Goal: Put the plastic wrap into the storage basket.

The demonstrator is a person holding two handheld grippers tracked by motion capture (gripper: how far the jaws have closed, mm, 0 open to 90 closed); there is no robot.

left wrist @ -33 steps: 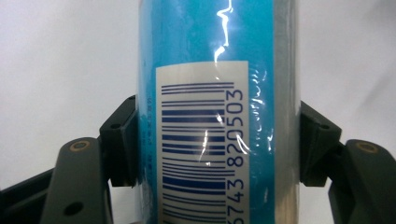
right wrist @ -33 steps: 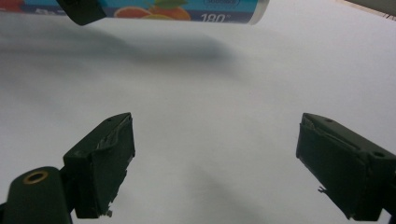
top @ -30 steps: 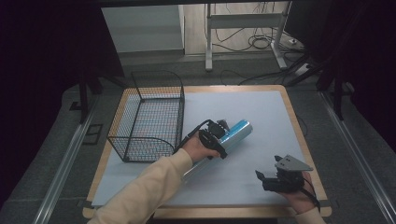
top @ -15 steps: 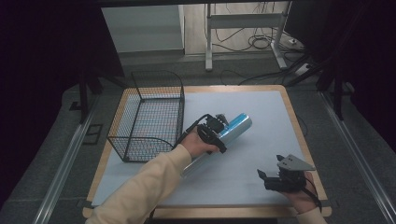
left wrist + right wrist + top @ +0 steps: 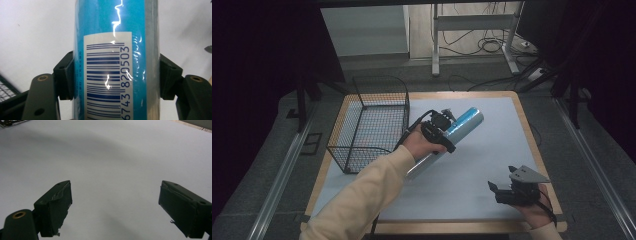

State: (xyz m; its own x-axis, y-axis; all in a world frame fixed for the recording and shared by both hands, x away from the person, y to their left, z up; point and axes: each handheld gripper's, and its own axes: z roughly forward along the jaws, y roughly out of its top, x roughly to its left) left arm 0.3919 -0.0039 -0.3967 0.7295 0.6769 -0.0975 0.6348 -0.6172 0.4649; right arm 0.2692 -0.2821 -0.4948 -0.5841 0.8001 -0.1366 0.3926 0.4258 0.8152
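A pale, matte table top with a wooden edge is seen, and a black wire basket with open mesh walls is parked at its left side. Just right of the basket, a long blue cylinder with a glossy wrap is held clamped in the left gripper, long axis slanted, far end pointed up and to the right, away from the person. A white barcode label is stuck on it, digits 6743 820503 readable. The right gripper is kept near the front right corner, jaws apart, nothing between them.
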